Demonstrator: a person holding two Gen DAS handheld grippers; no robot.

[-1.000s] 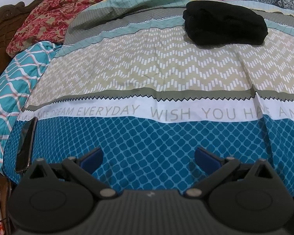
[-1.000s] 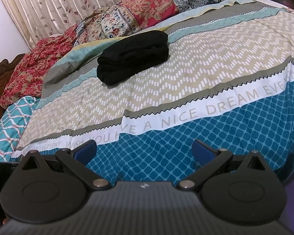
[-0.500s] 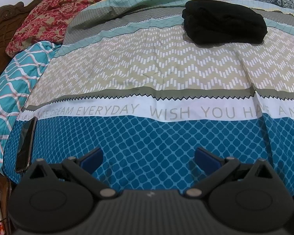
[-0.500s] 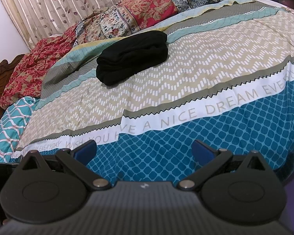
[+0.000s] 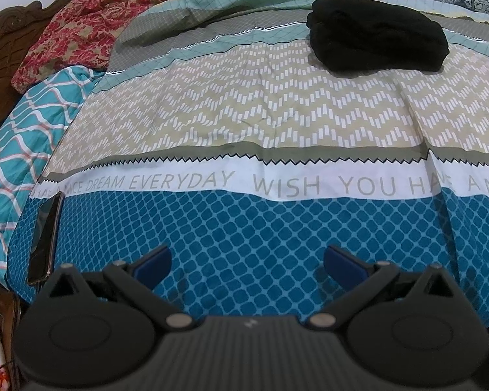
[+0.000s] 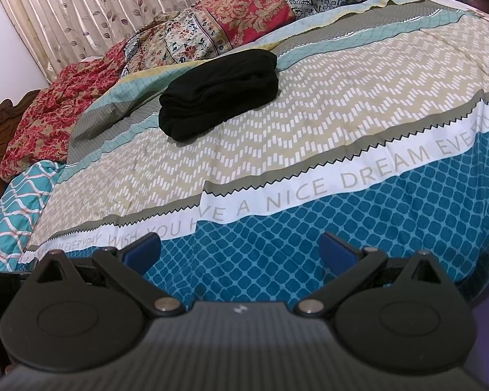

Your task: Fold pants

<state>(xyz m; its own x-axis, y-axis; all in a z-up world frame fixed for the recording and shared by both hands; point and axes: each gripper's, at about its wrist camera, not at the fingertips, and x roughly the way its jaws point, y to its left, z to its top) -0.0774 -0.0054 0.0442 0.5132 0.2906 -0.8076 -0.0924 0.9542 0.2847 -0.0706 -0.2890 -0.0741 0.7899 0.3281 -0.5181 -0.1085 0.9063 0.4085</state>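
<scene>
- Both our left claw (image 5: 247,262) and right claw (image 6: 239,249) hang spread wide, empty, over the bed (image 5: 244,234).
- The black pants (image 5: 376,34) lie bundled at 1 o'clock, well apart.
- We judge it best to reach in and grip an outer edge.

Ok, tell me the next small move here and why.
Probably none beyond pulling both tools back: the black fabric pants already lie as a compact folded bundle on the patterned bedspread, and the left tool and right tool are open, empty and well short of it.

One pants (image 5: 376,37), one phone (image 5: 45,238)
</scene>
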